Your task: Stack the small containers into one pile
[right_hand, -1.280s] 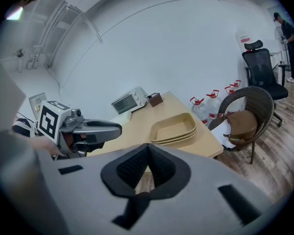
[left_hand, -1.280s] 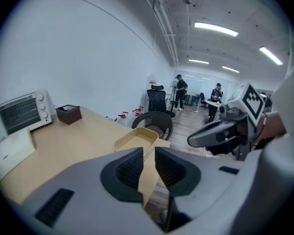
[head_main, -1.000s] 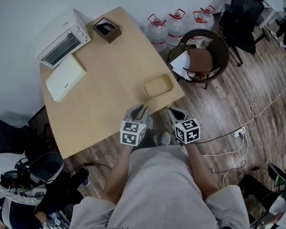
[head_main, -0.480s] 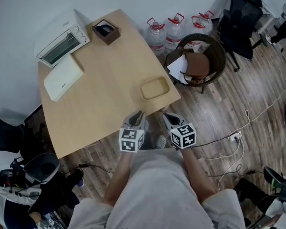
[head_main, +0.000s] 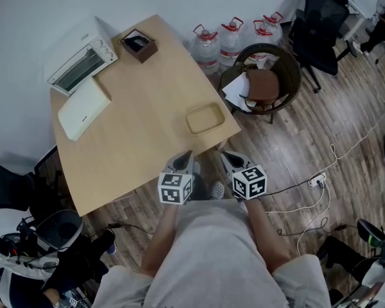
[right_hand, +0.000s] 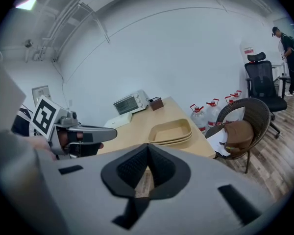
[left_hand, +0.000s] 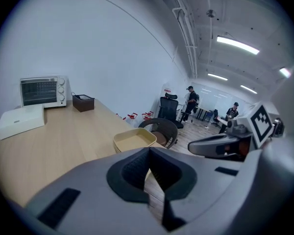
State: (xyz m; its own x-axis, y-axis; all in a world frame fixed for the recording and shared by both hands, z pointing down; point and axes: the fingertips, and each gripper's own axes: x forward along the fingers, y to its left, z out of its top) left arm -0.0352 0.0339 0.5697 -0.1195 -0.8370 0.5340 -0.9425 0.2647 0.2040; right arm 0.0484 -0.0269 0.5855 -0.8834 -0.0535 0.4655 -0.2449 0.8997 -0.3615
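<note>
A pile of beige shallow containers [head_main: 204, 119] [left_hand: 134, 140] [right_hand: 171, 131] sits nested near the right front corner of the wooden table [head_main: 135, 120]. My left gripper [head_main: 185, 162] [left_hand: 148, 151] is shut and empty, held at the table's front edge, a little short of the pile. My right gripper [head_main: 230, 160] [right_hand: 147, 148] is shut and empty too, just off the table's corner over the floor. In each gripper view the other gripper shows beside it.
At the table's far end stand a white toaster oven [head_main: 82, 59], a flat white box [head_main: 83, 110] and a small brown box [head_main: 139, 43]. A wicker chair with a brown bag [head_main: 261, 79] and water jugs [head_main: 231, 37] stand right of the table. Cables [head_main: 321, 179] lie on the floor.
Both grippers have drawn back slightly from the table toward the person. The containers have not moved.
</note>
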